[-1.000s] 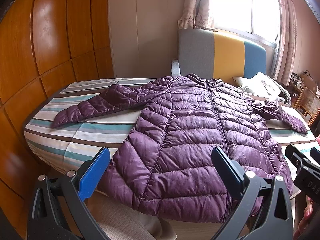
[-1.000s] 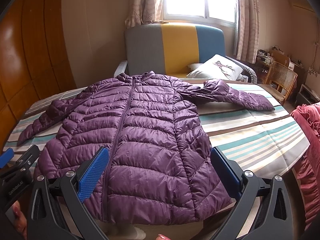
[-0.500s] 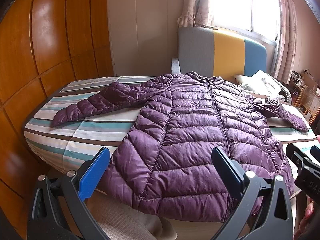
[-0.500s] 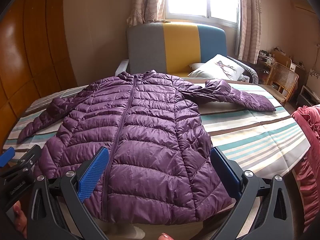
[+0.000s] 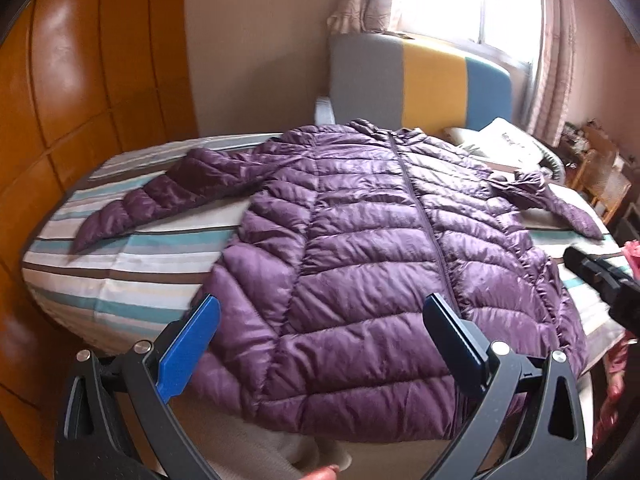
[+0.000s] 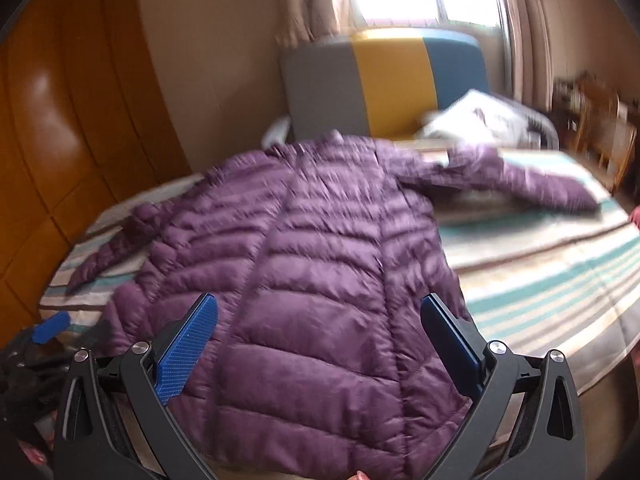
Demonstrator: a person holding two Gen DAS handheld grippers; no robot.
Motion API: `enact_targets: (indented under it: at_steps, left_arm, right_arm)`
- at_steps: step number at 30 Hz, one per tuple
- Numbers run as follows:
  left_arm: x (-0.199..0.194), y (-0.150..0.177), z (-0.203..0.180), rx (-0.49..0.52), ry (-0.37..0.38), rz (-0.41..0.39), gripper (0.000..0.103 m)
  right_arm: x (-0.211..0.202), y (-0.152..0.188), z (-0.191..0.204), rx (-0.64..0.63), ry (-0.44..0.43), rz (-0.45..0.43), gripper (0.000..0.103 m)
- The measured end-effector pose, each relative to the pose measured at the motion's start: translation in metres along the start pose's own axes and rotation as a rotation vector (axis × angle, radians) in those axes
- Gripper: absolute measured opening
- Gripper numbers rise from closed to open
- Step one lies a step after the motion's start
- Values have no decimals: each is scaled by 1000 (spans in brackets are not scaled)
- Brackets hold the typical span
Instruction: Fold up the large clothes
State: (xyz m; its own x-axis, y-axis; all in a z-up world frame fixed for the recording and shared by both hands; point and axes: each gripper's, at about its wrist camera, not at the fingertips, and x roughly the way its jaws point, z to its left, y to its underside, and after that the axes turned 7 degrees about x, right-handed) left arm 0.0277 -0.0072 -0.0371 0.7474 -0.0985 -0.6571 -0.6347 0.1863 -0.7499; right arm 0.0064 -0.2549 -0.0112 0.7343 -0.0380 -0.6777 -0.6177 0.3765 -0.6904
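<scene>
A purple quilted down jacket [image 5: 380, 248] lies flat, front up and zipped, on a striped bed cover [image 5: 120, 280], with both sleeves spread out to the sides. It also shows in the right wrist view [image 6: 312, 280]. My left gripper [image 5: 320, 336] is open and empty, hovering above the jacket's hem on its left half. My right gripper [image 6: 320, 332] is open and empty, above the hem near the zip. The right gripper's tip shows at the edge of the left wrist view [image 5: 600, 280], and the left gripper's blue pad [image 6: 50, 326] shows in the right wrist view.
A wooden panelled wall [image 5: 80, 120] runs along the left. A grey, yellow and blue sofa [image 5: 420, 80] with a white cushion [image 5: 512, 140] stands behind the bed under a bright window. A wicker chair [image 5: 604, 184] and pink fabric [image 5: 632, 252] are at the right.
Both grippers have moved forward and a little lower over the jacket's hem; the right wrist view has swung left and is blurred. The jacket has not moved.
</scene>
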Motion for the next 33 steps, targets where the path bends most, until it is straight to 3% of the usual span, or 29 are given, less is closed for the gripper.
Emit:
enact_targets:
  at_steps: [2,6,11,13,15,19,25,29,33]
  left_arm:
    - [8,-6,1,6,-3,-4,101]
    - [37,-26,5,41,-52,-22,101]
    - [84,-49,23,12,-33,57,101]
    - [100,-56,28,16,-65,68,101]
    - [119,-63,35,16,-100,67,101]
    - [155,-71,49,11,-144,75,101]
    - [186,-59,59,-33,-117,132,101]
    - [191,-51,61,-74,-90,158,101]
    - [188,-43,60,-102,-72,153,101]
  right_arm:
    - [16,-7,-18,26,46,45,100]
    - [37,-27,-77,149,106,7,100]
    - [67,-56,-159,368,108,13,100]
    - [75,-66,-187,458,128,-6,95]
    - [83,-77,-220,542,136,-38,82]
    - [98,-92,-274,686,183,-92,73]
    - [122,-103,-334,882,208,-139,61]
    - [131,-112,-349,920,219,-180,60]
    - [141,-119,-365,975,220,-218,51]
